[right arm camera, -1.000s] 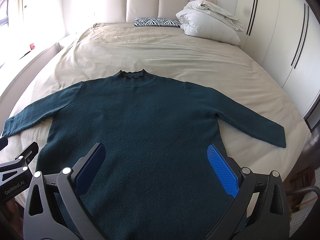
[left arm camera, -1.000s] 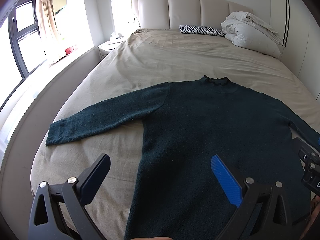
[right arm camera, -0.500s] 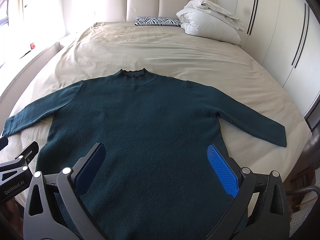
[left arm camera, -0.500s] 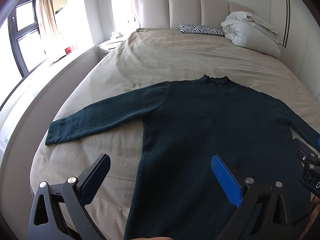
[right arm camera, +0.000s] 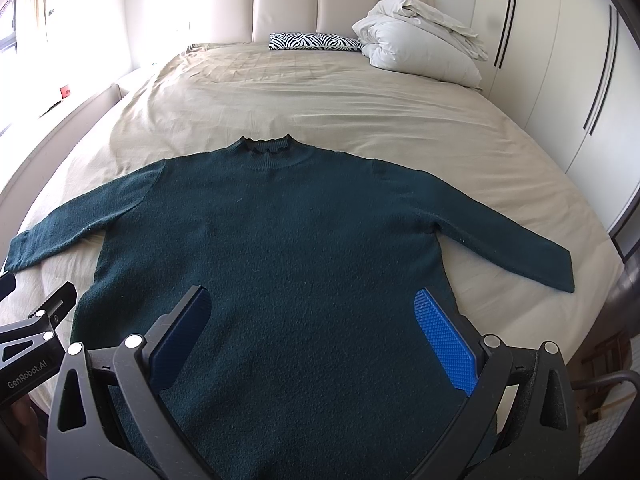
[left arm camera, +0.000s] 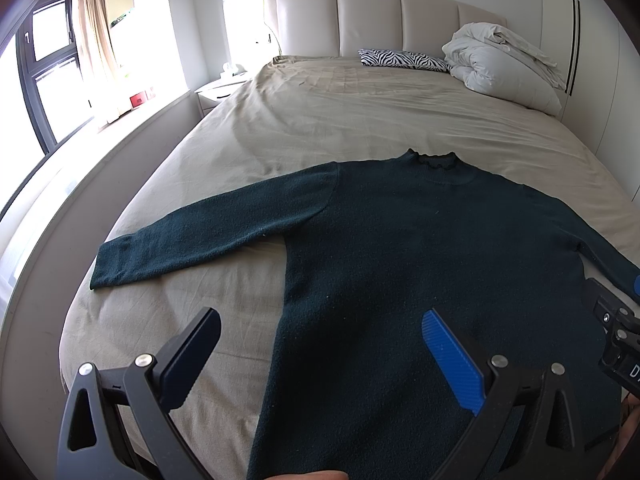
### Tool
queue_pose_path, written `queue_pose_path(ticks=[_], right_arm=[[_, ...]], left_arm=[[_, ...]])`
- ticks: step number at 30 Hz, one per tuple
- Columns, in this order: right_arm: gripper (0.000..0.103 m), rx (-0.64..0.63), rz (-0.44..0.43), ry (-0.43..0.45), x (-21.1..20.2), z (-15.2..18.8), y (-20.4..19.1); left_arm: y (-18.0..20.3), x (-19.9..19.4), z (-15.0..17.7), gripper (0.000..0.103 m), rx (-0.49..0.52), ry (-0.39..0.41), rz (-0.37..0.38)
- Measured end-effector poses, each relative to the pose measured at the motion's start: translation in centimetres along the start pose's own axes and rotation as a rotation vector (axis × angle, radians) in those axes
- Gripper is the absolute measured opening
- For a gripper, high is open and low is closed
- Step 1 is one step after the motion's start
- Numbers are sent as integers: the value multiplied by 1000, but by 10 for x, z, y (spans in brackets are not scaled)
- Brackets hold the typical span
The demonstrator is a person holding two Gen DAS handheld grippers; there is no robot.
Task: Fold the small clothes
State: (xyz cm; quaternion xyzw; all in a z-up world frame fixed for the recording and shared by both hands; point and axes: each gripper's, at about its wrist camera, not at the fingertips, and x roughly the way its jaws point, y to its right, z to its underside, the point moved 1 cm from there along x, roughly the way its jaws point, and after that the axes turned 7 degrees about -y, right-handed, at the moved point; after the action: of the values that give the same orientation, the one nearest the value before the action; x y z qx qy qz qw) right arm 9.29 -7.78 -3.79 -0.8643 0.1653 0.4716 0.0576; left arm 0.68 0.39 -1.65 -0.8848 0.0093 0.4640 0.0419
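Hand-held grippers, left point(left arm camera: 320, 354) and right point(right arm camera: 316, 328), spread empty, lower frame, over flat dark-green knit sweater point(right arm camera: 280, 248), probably ready for folding.

Sweater point(right arm camera: 288, 248): lies flat on the bed point(right arm camera: 320, 96), near its foot end, collar toward the headboard point(right arm camera: 320, 4), one sleeve spread out to each side. Left gripper point(left arm camera: 320, 354): above the sweater's left side edge, one finger over bare sheet, the other over the sweater's body. Right gripper point(right arm camera: 312, 338): above the sweater's lower body, its right finger by the sweater's right side edge; to the right of the left gripper. Patterned pillow point(right arm camera: 314, 41): at the head of the bed, against the headboard. Bundled duvet point(right arm camera: 420, 52): touching the pillow's right end, in the bed's far right corner. Nightstand point(left arm camera: 220, 90): left of the bed's head. Window point(left arm camera: 48, 68): along the left wall. Wardrobe doors point(right arm camera: 560, 60): right of the bed.
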Motion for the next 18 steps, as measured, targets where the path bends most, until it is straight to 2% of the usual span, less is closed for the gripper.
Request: queue_pose_path(ticks=[18], right_arm=[[103,3,-4,-15,6,5,-1]], left_arm=[[-2,4,5,103,0,-6,4]])
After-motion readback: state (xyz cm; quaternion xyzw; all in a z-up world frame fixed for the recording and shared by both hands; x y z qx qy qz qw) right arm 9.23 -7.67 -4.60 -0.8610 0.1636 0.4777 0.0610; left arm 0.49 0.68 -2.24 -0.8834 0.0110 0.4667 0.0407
